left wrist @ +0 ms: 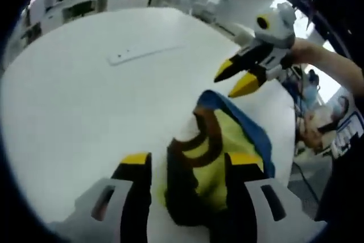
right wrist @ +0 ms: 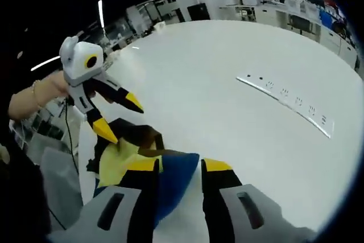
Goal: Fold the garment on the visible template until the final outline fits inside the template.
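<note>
White desk point(left wrist: 85, 101) carries a bunched yellow, blue and brown garment point(left wrist: 216, 152) near one edge and a white strip point(right wrist: 287, 103) toward its middle. Left gripper point(left wrist: 187, 166) jaws grasp the garment; right gripper point(right wrist: 179, 169) jaws are released over its blue part. Shelving and benches line the room behind.

The garment point(left wrist: 219, 157) lay bunched on the counter point(left wrist: 85, 101) near its edge, between the two grippers. In the left gripper view it sat between the left gripper's point(left wrist: 190, 160) jaws, with the right gripper point(left wrist: 238, 81) just beyond it. A long strip point(left wrist: 142, 53) lay farther back on the counter, well apart from the garment. Shelves and desks stood behind the counter.
</note>
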### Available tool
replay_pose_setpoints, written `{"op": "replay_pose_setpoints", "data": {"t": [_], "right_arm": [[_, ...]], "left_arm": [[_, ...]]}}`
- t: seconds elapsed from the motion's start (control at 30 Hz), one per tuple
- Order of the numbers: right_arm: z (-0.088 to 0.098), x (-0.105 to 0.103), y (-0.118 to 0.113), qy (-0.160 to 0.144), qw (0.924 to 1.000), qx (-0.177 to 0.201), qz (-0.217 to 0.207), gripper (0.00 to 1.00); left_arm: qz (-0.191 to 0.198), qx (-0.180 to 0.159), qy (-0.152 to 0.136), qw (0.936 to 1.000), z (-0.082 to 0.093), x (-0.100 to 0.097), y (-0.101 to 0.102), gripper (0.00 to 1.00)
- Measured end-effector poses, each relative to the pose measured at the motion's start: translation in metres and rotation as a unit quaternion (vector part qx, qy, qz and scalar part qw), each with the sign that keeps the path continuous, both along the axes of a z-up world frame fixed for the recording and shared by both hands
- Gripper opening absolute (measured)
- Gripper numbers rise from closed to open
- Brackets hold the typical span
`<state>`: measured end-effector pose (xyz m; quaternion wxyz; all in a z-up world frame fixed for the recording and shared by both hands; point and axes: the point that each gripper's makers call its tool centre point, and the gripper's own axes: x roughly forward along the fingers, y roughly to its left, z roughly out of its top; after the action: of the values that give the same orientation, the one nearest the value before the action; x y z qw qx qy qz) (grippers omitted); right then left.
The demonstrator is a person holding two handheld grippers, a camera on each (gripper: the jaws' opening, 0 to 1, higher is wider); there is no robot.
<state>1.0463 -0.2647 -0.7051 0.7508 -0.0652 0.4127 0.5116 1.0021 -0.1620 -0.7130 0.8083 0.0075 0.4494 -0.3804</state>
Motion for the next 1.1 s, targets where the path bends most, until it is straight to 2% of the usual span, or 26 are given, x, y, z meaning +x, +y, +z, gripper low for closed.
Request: {"op": "replay_pose_setpoints", "data": {"t": [0.2, 0.27, 0.33, 0.47, 0.6, 0.83, 0.93, 1.1], "right_arm": [[-0.016, 0.006, 0.002, 0.037, 0.9992, -0.010, -0.007, 0.27], [-0.021, 0.011, 0.002, 0.048, 0.9986, -0.009, -0.020, 0.24], [-0.026, 0.013, 0.003, 0.071, 0.9967, -0.006, -0.038, 0.22], [-0.035, 0.013, 0.005, 0.105, 0.9929, -0.002, -0.056, 0.20], [-0.037, 0.010, 0.009, 0.123, 0.9908, 0.002, -0.056, 0.17], [-0.041, 0.004, 0.009, 0.129, 0.9907, -0.008, -0.044, 0.08], [-0.041, 0.003, 0.008, 0.121, 0.9920, -0.010, -0.035, 0.03], [-0.035, 0.000, 0.010, 0.103, 0.9945, -0.005, -0.018, 0.01]], "left_arm": [[-0.017, 0.019, 0.027, 0.9993, -0.015, 0.003, 0.002, 0.47], [-0.018, 0.025, 0.039, 0.9988, -0.020, 0.004, 0.002, 0.46], [-0.016, 0.023, 0.058, 0.9979, -0.024, 0.003, 0.000, 0.46], [-0.015, 0.027, 0.064, 0.9975, -0.030, 0.006, -0.003, 0.43], [-0.017, 0.027, 0.073, 0.9968, -0.034, 0.007, -0.006, 0.40], [-0.032, 0.036, 0.082, 0.9955, -0.039, 0.003, -0.008, 0.32], [-0.033, 0.037, 0.079, 0.9956, -0.039, 0.003, -0.007, 0.27], [-0.033, 0.036, 0.072, 0.9962, -0.035, 0.006, -0.005, 0.18]]}}
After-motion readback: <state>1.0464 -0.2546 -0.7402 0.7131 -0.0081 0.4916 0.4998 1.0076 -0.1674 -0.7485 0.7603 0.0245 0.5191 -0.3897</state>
